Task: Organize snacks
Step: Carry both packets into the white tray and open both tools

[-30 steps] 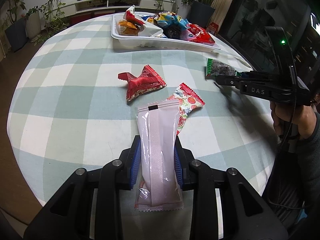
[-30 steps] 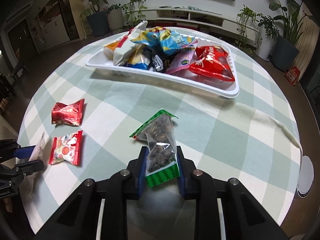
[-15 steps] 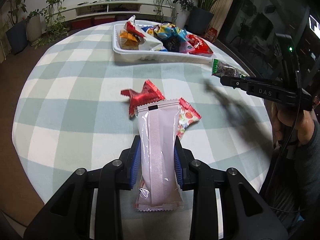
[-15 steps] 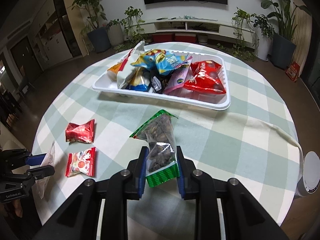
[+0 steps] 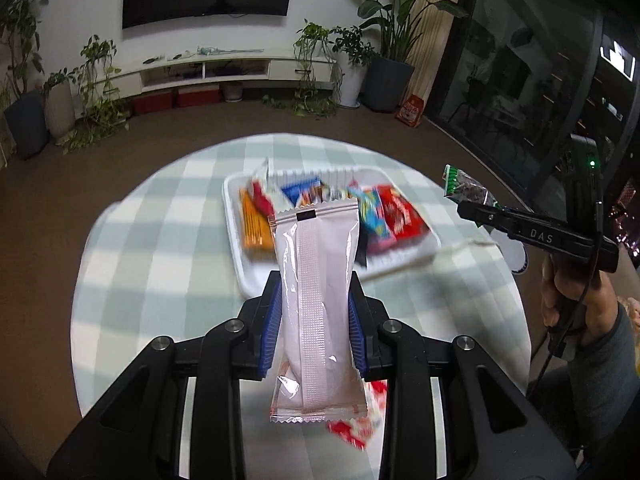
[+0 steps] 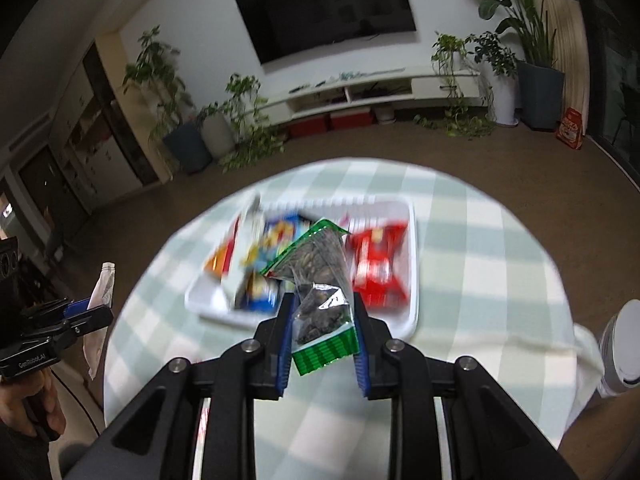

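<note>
The left gripper [image 5: 314,328] is clamped on a long pale pink packet [image 5: 316,300], its blue pads [image 5: 269,332] pressing both long edges; the packet stands up between the fingers, and its top end, in this view, overlaps the near rim of the white tray [image 5: 240,264]. The tray sits on a round table with a green-and-white checked cloth [image 5: 160,248] and is crowded with orange, blue and red snack bags, blurred here. A red-and-white wrapper [image 5: 356,432] lies on the cloth just under the packet's lower end, nearer than the tray. To the tray's right, the right gripper [image 6: 322,336] is closed tight on a green-edged clear bag of dark seeds [image 6: 320,292], raised above the table, and a hand [image 5: 568,292] grasps its handle. In the right wrist view this bag's tip overlaps the tray's middle.
</note>
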The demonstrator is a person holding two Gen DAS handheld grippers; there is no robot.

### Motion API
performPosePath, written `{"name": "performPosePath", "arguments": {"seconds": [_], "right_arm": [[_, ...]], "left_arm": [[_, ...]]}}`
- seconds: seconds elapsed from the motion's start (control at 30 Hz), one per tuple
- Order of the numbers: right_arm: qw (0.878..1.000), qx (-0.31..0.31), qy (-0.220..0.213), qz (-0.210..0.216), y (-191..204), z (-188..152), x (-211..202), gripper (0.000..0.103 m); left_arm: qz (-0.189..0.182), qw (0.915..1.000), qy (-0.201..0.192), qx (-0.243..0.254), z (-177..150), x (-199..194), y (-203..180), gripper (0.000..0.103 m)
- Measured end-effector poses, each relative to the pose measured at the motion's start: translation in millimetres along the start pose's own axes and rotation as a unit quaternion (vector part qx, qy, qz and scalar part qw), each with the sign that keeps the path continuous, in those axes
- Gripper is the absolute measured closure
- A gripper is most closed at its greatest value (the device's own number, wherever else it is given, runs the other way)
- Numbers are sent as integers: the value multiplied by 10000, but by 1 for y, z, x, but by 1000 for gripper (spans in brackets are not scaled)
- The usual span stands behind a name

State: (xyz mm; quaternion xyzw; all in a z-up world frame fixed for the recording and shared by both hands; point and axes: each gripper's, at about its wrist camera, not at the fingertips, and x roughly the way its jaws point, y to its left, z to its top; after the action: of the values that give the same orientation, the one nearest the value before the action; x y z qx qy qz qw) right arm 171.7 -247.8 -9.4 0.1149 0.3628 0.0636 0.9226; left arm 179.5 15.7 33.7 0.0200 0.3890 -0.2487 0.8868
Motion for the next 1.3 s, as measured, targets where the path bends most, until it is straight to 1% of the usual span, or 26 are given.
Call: {"name": "performPosePath", "arguments": {"seconds": [0.03,0.13,0.2,0.3,0.4,0.47,0.6,0.77,0.83,1.0,1.23,1.3], "right_arm": [[10000,6,-3,-38,0,11,9,76],[10000,39,-15,-41,0,31,31,76],[9999,28,31,-92,1,40,53,76],[9997,-40,151,-200,4,44,79,76],[9994,-92,213,-275,5,43,96,76],[9992,-69,261,-285,4,41,104,76],[9985,-131,328,-425,2,38,116,76],[9971,-192,509,-536,0,30,128,76],[9965,-300,519,-588,4,28,131,75],[9946,-519,566,-703,10,24,135,70],[9937,-633,540,-755,11,23,135,70],[9937,-627,543,-757,11,23,135,67]], "left_arm": [[-1,10000,-6,23,12,6,1,75],[27,10000,14,64,45,29,6,75],[2,10000,96,16,63,53,11,75],[20,9997,244,80,82,88,14,75],[115,9992,349,126,97,123,17,75],[115,9991,406,90,103,143,19,75],[58,9983,572,80,102,175,21,75],[44,9976,687,68,94,197,19,75],[57,9975,708,53,90,200,18,75],[82,9976,688,21,88,204,19,75],[168,9975,688,14,88,202,17,74],[176,9975,688,7,88,201,18,73]]}}
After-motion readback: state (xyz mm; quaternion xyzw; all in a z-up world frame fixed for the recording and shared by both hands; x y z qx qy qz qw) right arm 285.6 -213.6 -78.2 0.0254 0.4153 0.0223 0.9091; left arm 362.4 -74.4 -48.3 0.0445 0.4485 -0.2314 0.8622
